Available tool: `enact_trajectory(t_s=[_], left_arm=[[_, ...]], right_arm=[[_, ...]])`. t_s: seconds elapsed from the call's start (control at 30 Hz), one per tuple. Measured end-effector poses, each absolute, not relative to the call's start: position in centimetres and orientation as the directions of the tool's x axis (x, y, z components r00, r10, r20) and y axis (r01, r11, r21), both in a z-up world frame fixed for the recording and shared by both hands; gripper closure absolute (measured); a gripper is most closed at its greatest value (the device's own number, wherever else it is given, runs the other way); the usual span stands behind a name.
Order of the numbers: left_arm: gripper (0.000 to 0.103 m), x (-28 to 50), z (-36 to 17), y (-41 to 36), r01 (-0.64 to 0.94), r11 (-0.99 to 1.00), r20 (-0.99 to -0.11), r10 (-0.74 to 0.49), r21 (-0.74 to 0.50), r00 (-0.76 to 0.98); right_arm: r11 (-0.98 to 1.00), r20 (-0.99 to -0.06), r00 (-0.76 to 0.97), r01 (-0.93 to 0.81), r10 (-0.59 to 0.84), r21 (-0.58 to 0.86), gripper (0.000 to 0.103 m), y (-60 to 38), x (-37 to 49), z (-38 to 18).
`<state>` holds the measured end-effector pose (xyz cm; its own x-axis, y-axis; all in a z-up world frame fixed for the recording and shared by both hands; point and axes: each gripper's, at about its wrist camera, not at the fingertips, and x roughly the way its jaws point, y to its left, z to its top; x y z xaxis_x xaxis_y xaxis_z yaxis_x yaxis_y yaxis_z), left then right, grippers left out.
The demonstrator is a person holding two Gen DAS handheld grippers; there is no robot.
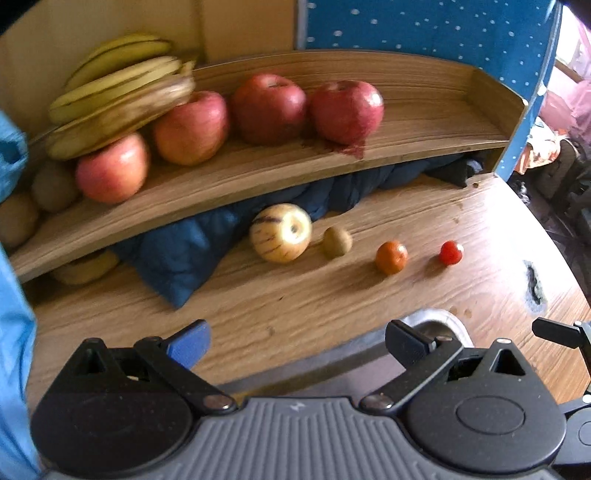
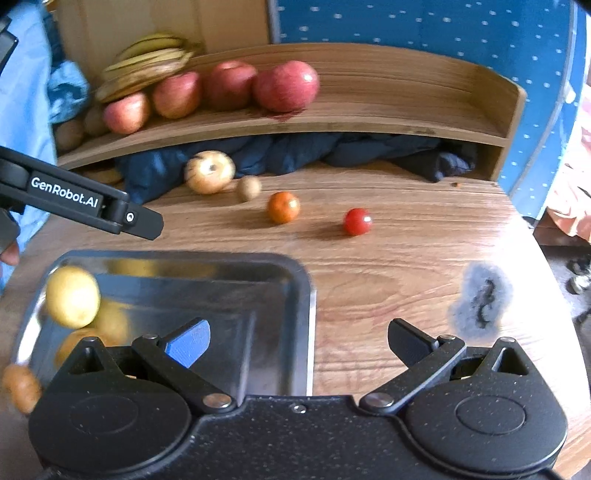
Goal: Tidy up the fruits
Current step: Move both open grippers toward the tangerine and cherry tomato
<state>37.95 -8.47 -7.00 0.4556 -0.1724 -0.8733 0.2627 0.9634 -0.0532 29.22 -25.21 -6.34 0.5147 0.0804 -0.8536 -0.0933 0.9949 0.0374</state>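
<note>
On the wooden table a row of fruit lies: a yellow striped apple, a small brown kiwi, an orange tangerine and a red cherry tomato. A metal tray near me holds a yellow fruit. The shelf carries red apples and bananas. My left gripper is open and empty above the table's front; it shows in the right wrist view. My right gripper is open and empty over the tray's right edge.
A dark blue cloth lies under the shelf behind the fruit. Brown kiwis sit at the shelf's left end. A grey burn mark is on the table at the right. A blue dotted wall stands behind.
</note>
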Motion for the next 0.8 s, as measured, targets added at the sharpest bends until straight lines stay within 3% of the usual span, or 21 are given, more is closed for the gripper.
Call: enact_trajectory(t_s=[0.37, 0.8], left_arm=[[0.001, 41.2, -9.1, -11.8, 0.369, 0.924, -0.881, -0.257, -0.103, 0.397], [0.001, 43.2, -10.0, -13.5, 0.370, 0.905, -0.871, -0.343, -0.207, 0.352]], right_arm=[[0.998, -0.857, 0.512, 0.026, -0.058, -0.052, 0.001, -27.0, 32.0, -7.7], [0.990, -0.841, 0.524, 0.059, -0.138, -0.125, 0.001, -27.1, 34.0, -8.4]])
